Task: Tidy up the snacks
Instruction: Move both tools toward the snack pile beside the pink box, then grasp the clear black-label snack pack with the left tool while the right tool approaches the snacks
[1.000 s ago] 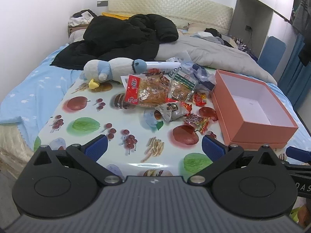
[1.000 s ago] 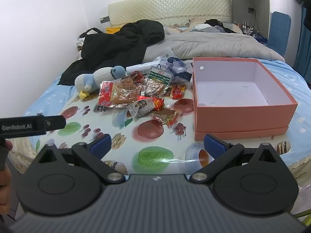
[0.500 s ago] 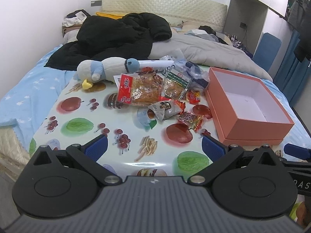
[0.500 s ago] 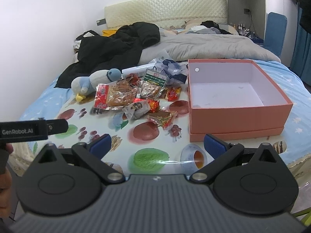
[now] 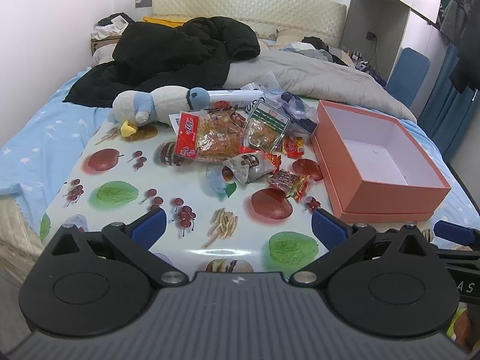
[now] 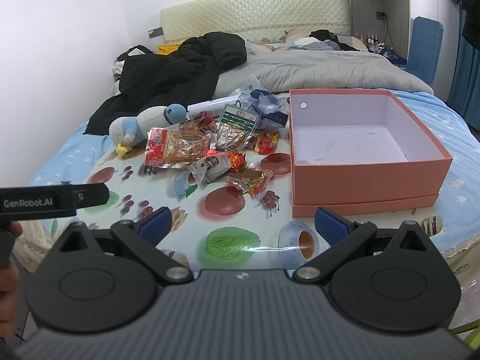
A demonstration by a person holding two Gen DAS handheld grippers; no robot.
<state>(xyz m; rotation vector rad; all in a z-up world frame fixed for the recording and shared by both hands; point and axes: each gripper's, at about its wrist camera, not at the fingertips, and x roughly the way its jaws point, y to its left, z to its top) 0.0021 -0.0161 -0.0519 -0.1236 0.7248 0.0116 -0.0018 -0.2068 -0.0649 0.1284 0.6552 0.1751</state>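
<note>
The left gripper (image 5: 238, 225) and right gripper (image 6: 244, 223) are both held wide apart, empty, short of the snack packets (image 6: 210, 150).

Snack pile (image 5: 240, 144) centre on mat (image 5: 120, 180); box (image 5: 378, 162) right; plush toy (image 5: 156, 106) behind-left.

Black bar of the left gripper (image 6: 54, 199), at the right wrist view's left edge: white lettering "GenRobot.AI". Red-ended clear snack packet (image 6: 175, 147): white characters, not legible. Green-striped snack pouch (image 6: 237, 127): print too small to read.
</note>
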